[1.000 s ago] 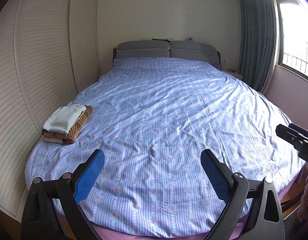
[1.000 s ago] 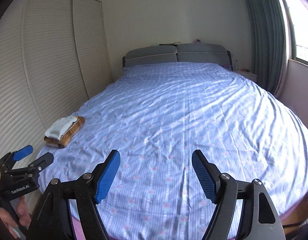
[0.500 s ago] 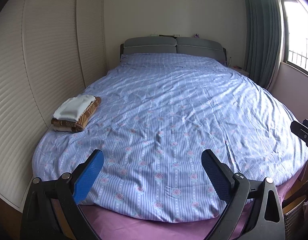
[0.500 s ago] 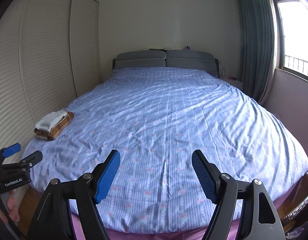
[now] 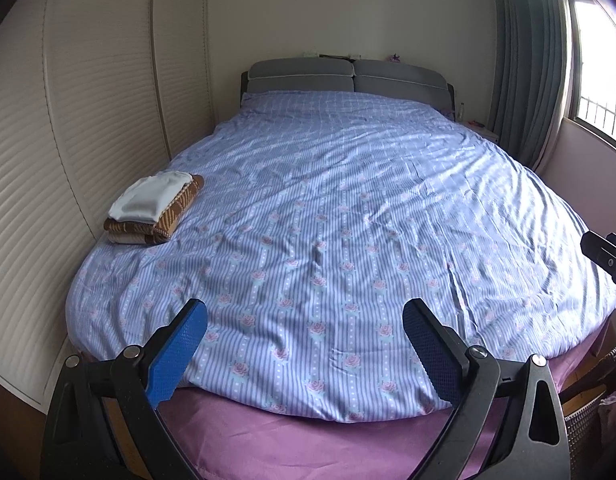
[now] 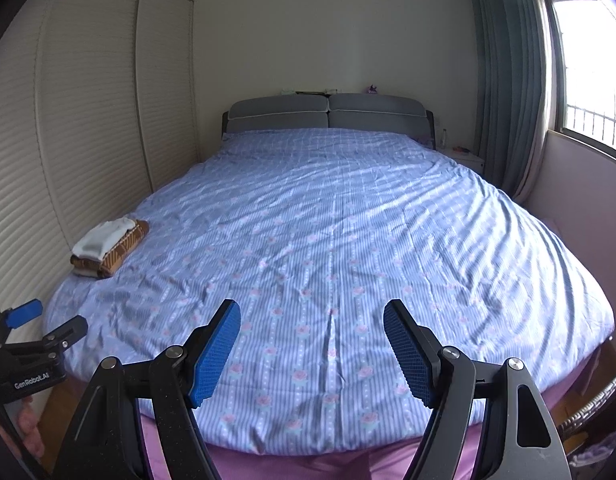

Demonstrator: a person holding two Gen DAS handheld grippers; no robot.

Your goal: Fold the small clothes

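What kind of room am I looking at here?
A bedroom, most likely in a home. A large bed with a grey padded headboard fills it, louvred wardrobe doors line one side, and a curtained window lights the other.

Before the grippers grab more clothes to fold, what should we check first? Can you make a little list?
1. Left gripper open with nothing between its blue pads: ok.
2. Right gripper open with nothing between its blue pads: ok.
3. Blue striped flowered bedspread has bare space for folding: ok, only wrinkles in the middle.
4. Folded stack of clothes, white on brown patterned, sitting neatly near the bed's left edge: ok.
5. An unfolded garment to pick next: cannot tell, none shows on the bed.
6. Woven basket at the bed's right corner holding more clothes: cannot tell, only its rim shows.
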